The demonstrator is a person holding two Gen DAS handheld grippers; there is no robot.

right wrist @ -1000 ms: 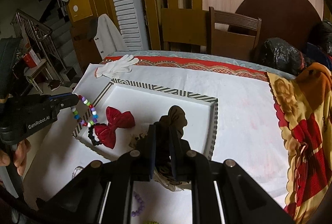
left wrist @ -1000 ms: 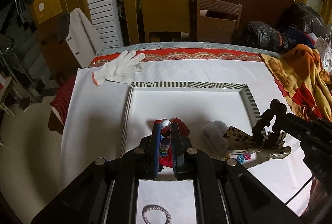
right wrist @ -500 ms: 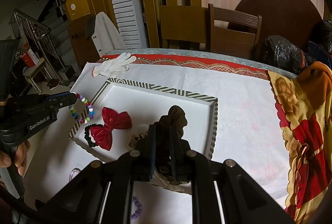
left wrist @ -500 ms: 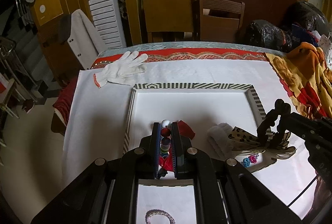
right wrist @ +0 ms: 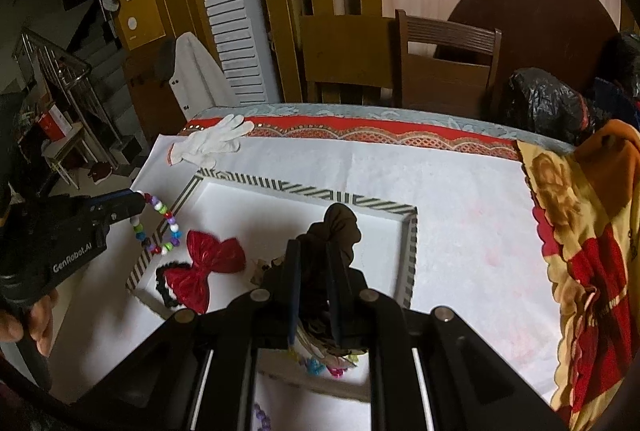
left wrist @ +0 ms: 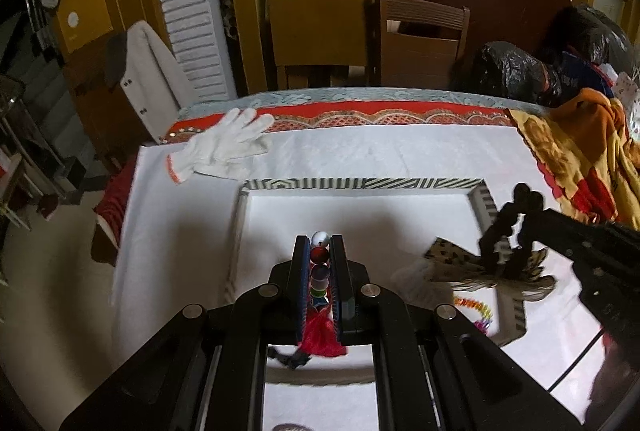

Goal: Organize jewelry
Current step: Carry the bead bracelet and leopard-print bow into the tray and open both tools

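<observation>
Two grippers, each loaded, over one striped tray (right wrist: pixel 408 251).

Item 1, at 9 o'clock in the right view: left gripper (right wrist: pixel 138 209), jaws narrow, pinched on a bead bracelet (right wrist: pixel 160 227). The loop hangs off the fingertips above the tray's left rim. In its own view the beads sit stacked between the fingers (left wrist: pixel 306 263). A second ago the loop hung lower, by the bow; now it is further out over the rim, so the hand has drifted sideways with no change of grip.

Item 2, at 7 o'clock of tray centre: red bow (right wrist: pixel 208 267) on a black band, lying in the tray, untouched.

Item 3, centre: right gripper (right wrist: pixel 314 271), jaws nearly closed on a dark scrunchie (right wrist: pixel 340 227); a leopard-print piece (left wrist: pixel 452 255) lies beneath it. Grip unchanged over the last second; the hand has slid slightly across the tray.

Item 4, at 6 o'clock: small coloured clips (right wrist: pixel 320 367) at the tray's near edge.

Item 5, at 11 o'clock: white glove (right wrist: pixel 212 143), outside the tray.

Reading: both pieces are in transit, neither placed; sorting looks under way, with release still to come.
</observation>
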